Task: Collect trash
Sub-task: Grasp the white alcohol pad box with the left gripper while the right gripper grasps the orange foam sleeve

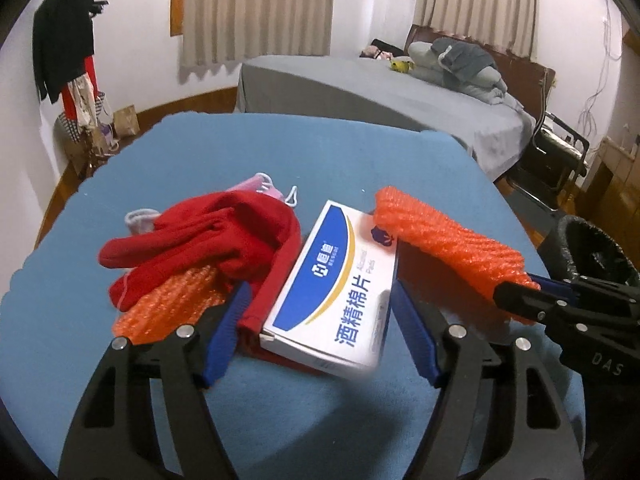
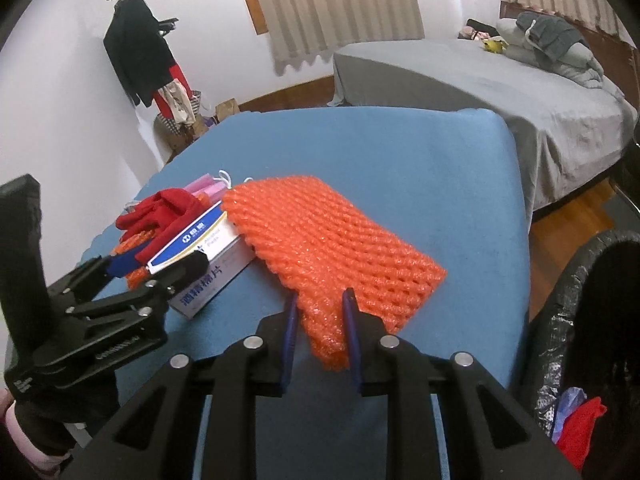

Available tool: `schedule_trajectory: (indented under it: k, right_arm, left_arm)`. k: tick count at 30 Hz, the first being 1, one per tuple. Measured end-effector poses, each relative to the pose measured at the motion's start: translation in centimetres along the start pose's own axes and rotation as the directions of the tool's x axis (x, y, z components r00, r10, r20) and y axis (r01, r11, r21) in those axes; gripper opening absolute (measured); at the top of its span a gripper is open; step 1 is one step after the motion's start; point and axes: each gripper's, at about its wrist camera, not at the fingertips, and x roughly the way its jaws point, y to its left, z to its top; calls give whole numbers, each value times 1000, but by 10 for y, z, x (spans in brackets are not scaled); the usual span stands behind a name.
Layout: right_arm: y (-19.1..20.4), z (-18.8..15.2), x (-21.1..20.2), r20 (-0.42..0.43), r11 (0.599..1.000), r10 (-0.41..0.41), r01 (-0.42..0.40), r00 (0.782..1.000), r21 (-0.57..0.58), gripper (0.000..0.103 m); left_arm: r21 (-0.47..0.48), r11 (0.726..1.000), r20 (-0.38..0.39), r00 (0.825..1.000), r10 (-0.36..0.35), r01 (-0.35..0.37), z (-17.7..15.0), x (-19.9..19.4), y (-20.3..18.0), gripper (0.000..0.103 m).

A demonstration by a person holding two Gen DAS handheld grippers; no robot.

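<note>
A: Foam net (image 2: 332, 248) — where is it?
B: Right gripper (image 2: 320, 320), tilted down, is clamped on its near corner; the rest lies on the blue table (image 2: 420, 168), touching the box (image 1: 340, 284).
A: And the left gripper (image 1: 316, 324)?
B: Pitched down, fingers apart, straddling the box's near end without pressing.
A: Room?
B: Far table bare; bin (image 2: 568, 312) beyond the right edge.

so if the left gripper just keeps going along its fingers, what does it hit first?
Most likely the white alcohol pad box: it lies between the open left gripper fingers, dead ahead. Red cloth sits just left.
</note>
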Motion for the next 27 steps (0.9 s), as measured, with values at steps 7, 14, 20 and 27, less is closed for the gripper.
schedule_trajectory:
  k: [7,14,20,27]
  right_arm:
    - [0,0,-2,3,1000,3,-3,1000,9,22]
    - [-2,-1,-2,5,1000,7,-7,1000,14,22]
    - [-1,-2,1,-5,1000,11,-11,1000,24,22]
    - [-2,1,-4,9,1000,15,-15,1000,25,22]
  left_arm:
    - [19,999,-11,999,-36,36,-3,1,-4,56]
    - [6,999,-12,999,-51,51,-10,-9,-14,55]
    - [4,1000,-79,996,-28,28,-11,7,-17,63]
    - [-7,1000,-22,999,-29,29,-11,-8,-17,56]
